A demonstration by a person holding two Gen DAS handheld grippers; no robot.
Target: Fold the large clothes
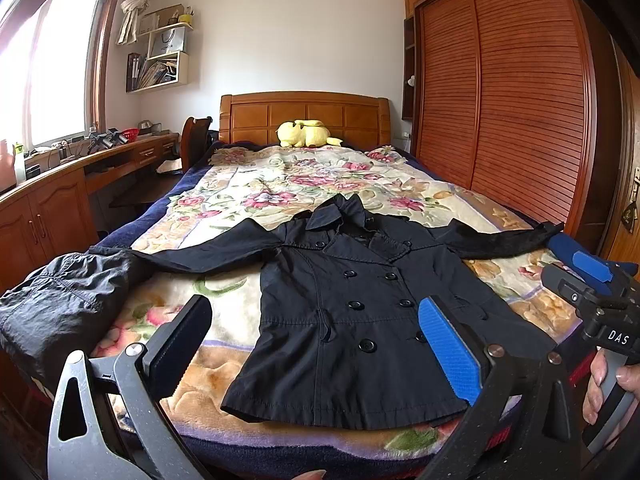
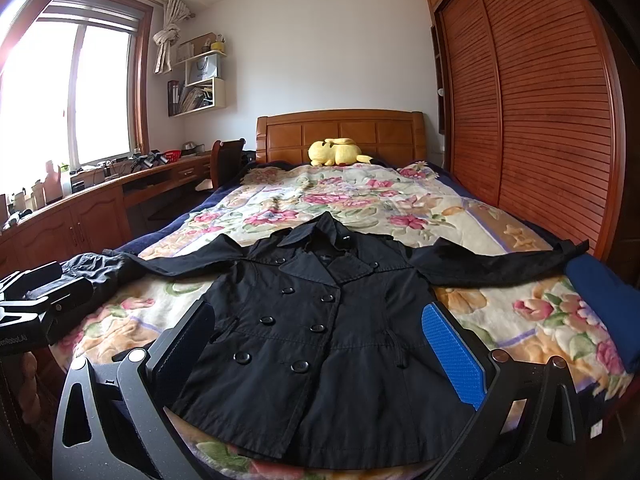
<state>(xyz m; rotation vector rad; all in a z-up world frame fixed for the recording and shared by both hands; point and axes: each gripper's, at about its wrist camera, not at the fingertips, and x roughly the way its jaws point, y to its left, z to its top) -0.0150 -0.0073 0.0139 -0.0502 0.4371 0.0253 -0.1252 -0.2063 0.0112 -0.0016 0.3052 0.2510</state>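
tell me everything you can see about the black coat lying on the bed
The black coat is a double-breasted jacket of thin woven-looking fabric with two columns of dark buttons, a wide notched collar and a waist seam. It lies front up, buttoned, flat on the floral blanket, collar toward the headboard, hem at the near edge, both sleeves spread sideways. Neither gripper touches it.
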